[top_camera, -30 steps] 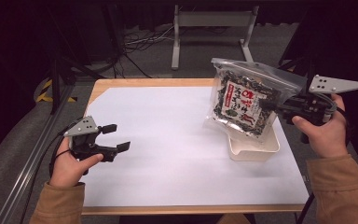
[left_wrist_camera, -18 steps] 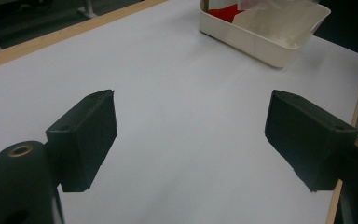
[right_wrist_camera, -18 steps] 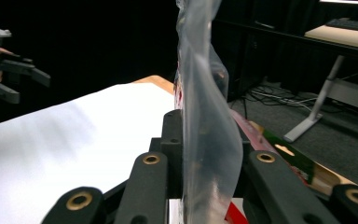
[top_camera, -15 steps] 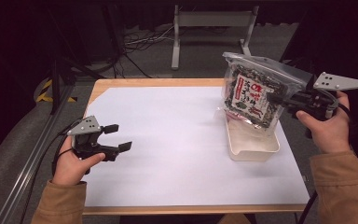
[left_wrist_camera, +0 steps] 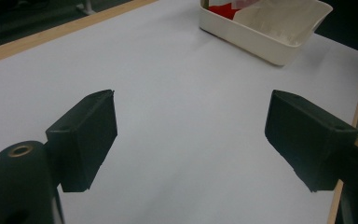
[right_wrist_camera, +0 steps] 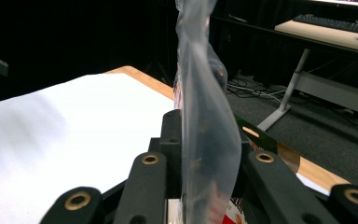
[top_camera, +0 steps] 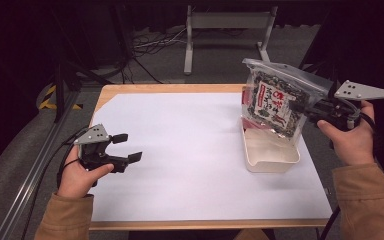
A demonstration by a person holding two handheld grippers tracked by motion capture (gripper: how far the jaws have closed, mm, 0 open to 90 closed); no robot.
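Note:
A clear plastic bag (top_camera: 275,100) with a dark, red and white printed packet inside hangs upright above a white rectangular tub (top_camera: 269,150) at the table's right side. My right gripper (top_camera: 300,107) is shut on the bag's right edge. In the right gripper view the bag (right_wrist_camera: 205,121) is pinched edge-on between the jaws. My left gripper (top_camera: 127,147) rests open low over the paper at the left, nothing between its fingers (left_wrist_camera: 86,140). The tub (left_wrist_camera: 265,28) shows at the top of the left gripper view.
White paper (top_camera: 190,150) covers the wooden table (top_camera: 170,89). A metal frame (top_camera: 227,25) and cables lie on the floor behind the table. A dark rail (top_camera: 35,165) runs along the left side.
My right gripper has lifted the bag higher and carried it to the right, over the tub. The left gripper has stayed open in place.

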